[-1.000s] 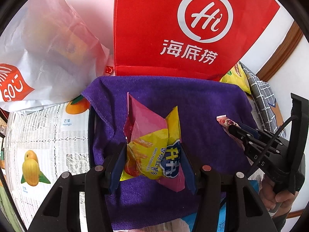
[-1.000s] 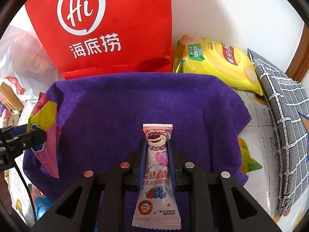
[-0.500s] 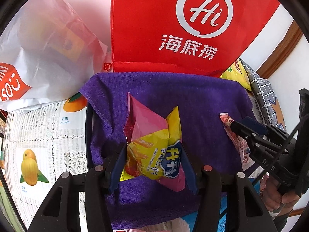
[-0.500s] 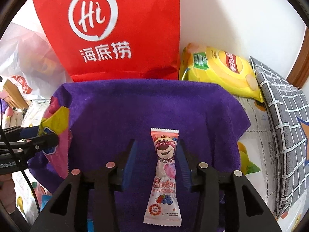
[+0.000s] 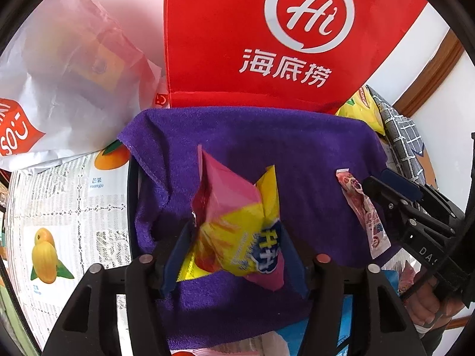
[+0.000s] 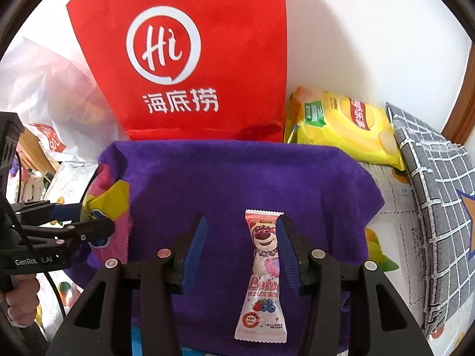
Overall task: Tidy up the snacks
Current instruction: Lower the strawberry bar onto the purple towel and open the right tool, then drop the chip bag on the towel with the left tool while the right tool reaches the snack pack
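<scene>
My left gripper (image 5: pixel 234 246) is shut on a pink and yellow snack bag (image 5: pixel 234 225) and holds it over the left part of a purple towel (image 5: pixel 267 154). The bag also shows at the left of the right wrist view (image 6: pixel 109 207). My right gripper (image 6: pixel 242 243) is open. A pink Lotso bear candy packet (image 6: pixel 264 276) lies flat on the towel (image 6: pixel 237 178), close against the inside of the right finger, free of any grip. The packet also shows in the left wrist view (image 5: pixel 362 210).
A red Haidilao bag (image 6: pixel 190 59) stands behind the towel against the wall. A yellow chip bag (image 6: pixel 341 124) and a grey checked cloth (image 6: pixel 439 207) lie to the right. A white plastic bag (image 5: pixel 59 74) sits at the back left on a fruit-print tablecloth (image 5: pixel 59 207).
My right gripper has opened and let go of the Lotso packet, which now lies on the towel, and it has drawn back and shifted left. My left gripper keeps hold of the snack bag.
</scene>
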